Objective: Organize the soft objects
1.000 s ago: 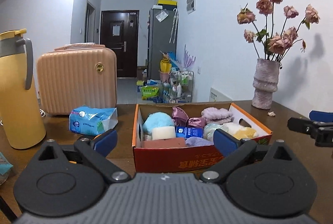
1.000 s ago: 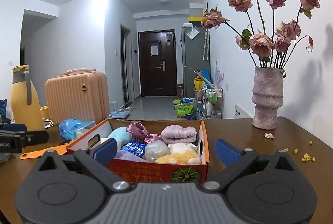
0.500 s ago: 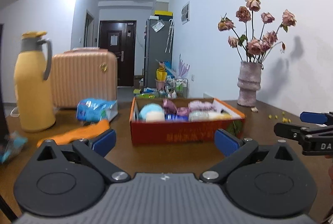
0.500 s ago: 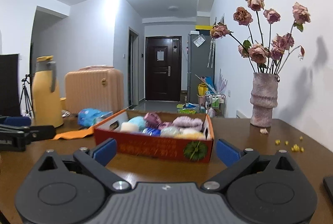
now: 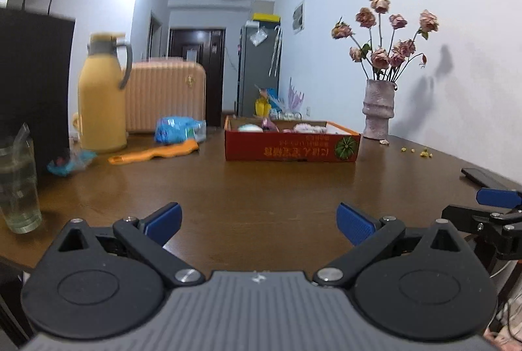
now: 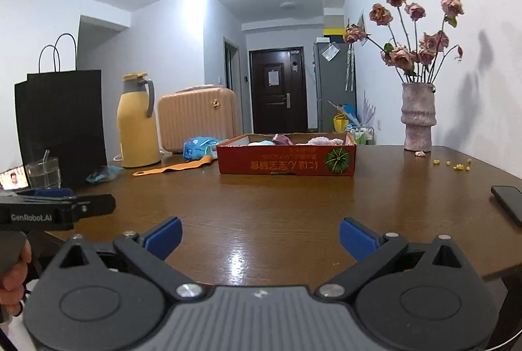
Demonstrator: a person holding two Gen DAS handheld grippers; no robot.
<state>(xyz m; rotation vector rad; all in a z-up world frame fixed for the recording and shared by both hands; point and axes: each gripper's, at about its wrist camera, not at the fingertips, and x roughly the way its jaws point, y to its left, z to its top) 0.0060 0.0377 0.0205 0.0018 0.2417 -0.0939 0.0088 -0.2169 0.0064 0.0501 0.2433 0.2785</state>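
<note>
While both grippers (image 5: 258, 222) (image 6: 260, 236) gape empty, red box (image 6: 286, 162) beyond bare table (image 6: 277, 207), thermos (image 6: 137, 122) left.

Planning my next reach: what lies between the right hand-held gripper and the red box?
Nothing: in the right wrist view only bare table separates the right hand-held gripper from the red box.

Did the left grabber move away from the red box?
Yes. The left gripper backed away: the red box and vase look much farther off than before, with bare table between.
</note>
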